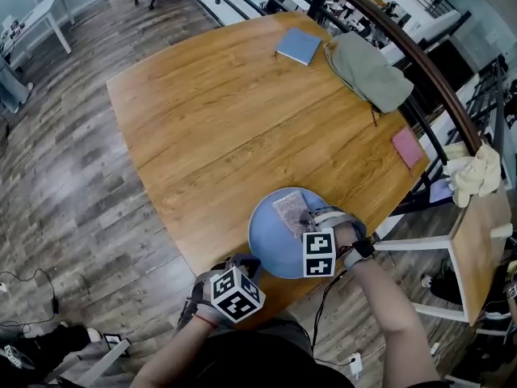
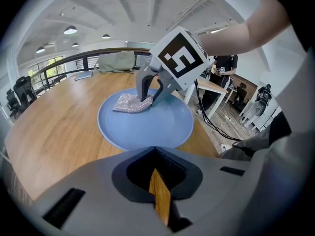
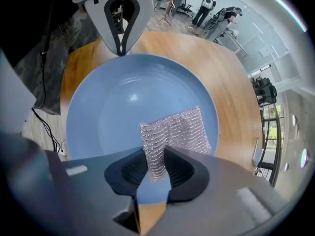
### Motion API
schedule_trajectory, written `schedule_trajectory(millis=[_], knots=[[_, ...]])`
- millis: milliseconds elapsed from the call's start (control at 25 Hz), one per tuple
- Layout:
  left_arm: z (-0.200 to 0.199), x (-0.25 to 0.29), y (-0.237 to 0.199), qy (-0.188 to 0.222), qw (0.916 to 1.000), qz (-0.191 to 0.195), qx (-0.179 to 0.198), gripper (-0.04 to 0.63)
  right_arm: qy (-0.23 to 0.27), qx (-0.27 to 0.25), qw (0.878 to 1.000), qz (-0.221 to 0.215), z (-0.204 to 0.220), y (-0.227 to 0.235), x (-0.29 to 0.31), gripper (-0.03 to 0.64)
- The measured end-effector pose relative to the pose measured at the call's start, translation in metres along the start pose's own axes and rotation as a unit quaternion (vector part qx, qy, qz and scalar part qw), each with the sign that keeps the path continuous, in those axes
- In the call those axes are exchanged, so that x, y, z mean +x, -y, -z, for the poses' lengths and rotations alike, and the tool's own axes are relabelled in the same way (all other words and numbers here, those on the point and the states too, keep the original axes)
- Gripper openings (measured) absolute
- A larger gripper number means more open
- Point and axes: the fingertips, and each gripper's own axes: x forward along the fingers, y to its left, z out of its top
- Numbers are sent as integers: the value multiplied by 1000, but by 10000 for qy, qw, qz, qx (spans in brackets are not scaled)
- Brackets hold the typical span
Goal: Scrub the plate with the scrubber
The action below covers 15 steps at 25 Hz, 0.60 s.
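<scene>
A round blue plate (image 1: 271,245) lies on the wooden table (image 1: 218,111) near its front edge. On the plate's far side lies a silver mesh scrubber (image 1: 290,212). My right gripper (image 1: 309,219) points steeply down and is shut on a corner of the scrubber (image 3: 174,131), which rests on the plate (image 3: 113,112). My left gripper (image 1: 245,263) sits at the plate's near rim with its jaws shut on that rim (image 2: 147,146). The right gripper view shows the left gripper (image 3: 120,50) pinching the rim. From the left gripper view, the right gripper (image 2: 150,100) stands on the scrubber (image 2: 129,103).
At the table's far end lie a blue notebook (image 1: 299,45) and a grey-green bag (image 1: 370,71); a pink pad (image 1: 408,146) lies by the right edge. A curved railing (image 1: 420,63) runs behind. A small side table (image 1: 477,241) with a pale cloth (image 1: 477,172) stands at right.
</scene>
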Motion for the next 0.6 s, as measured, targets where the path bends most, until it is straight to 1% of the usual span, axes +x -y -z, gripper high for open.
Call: schedule_trajectory(millis=[160, 280, 360, 480, 600], knots=[[-2, 2, 0, -35, 9999, 112, 34, -2, -91, 434, 9990, -57, 24, -14, -3, 103], [-5, 3, 0, -53, 9999, 125, 105, -2, -89, 945, 9954, -159, 33, -27, -8, 103], [-5, 3, 1, -53, 9997, 153, 158, -2, -80, 1345, 9905, -262, 36, -39, -11, 103], [-6, 3, 0, -44, 9996, 173, 201, -2, -22, 2053, 9776, -473, 34, -55, -17, 103], [-8, 4, -3, -46, 9996, 118, 258, -2, -13, 2800, 9565, -815, 28, -71, -24, 103]])
